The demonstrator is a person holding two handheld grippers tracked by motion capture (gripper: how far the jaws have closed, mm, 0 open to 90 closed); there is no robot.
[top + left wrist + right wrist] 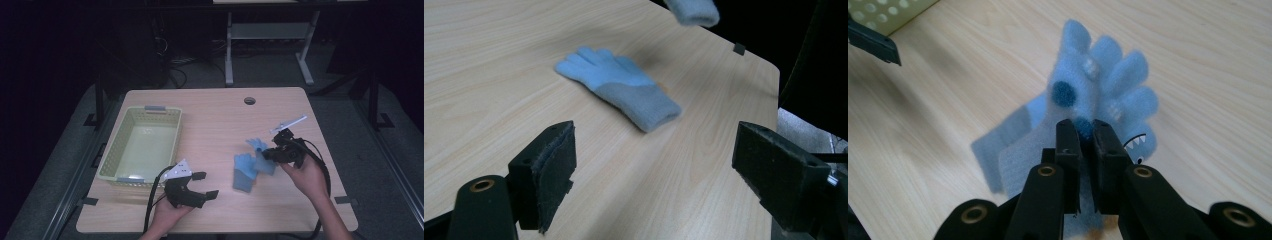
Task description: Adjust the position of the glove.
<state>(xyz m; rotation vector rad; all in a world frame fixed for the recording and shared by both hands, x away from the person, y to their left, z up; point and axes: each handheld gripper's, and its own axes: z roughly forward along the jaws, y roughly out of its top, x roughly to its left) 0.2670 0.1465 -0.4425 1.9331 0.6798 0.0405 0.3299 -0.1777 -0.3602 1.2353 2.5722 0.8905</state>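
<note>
A pale blue glove with darker spots and a small toothed face (1098, 95) is held pinched in the right claw (1087, 135), whose jaws are closed tight on the fabric near the palm; in the high view the held glove (263, 161) is seen lifted just above the tabletop (210, 125). A second blue glove (621, 82) lies flat on the wood beneath and beside it, seen in the high view as well (244, 173). The left claw (654, 165) is held wide with nothing between its jaws, resting near the tabletop's front edge (202, 186), just beside the pale green perforated basket (116, 150).

The work is judged to be moving the gloves to the basket. Only a thin fold of knit appears to be gripped, so the glove could slip free if it is swung quickly. The dangling cuff could also drag on the lying glove and shift it, or catch on the basket's rim and leave the glove draped over the wall
</note>
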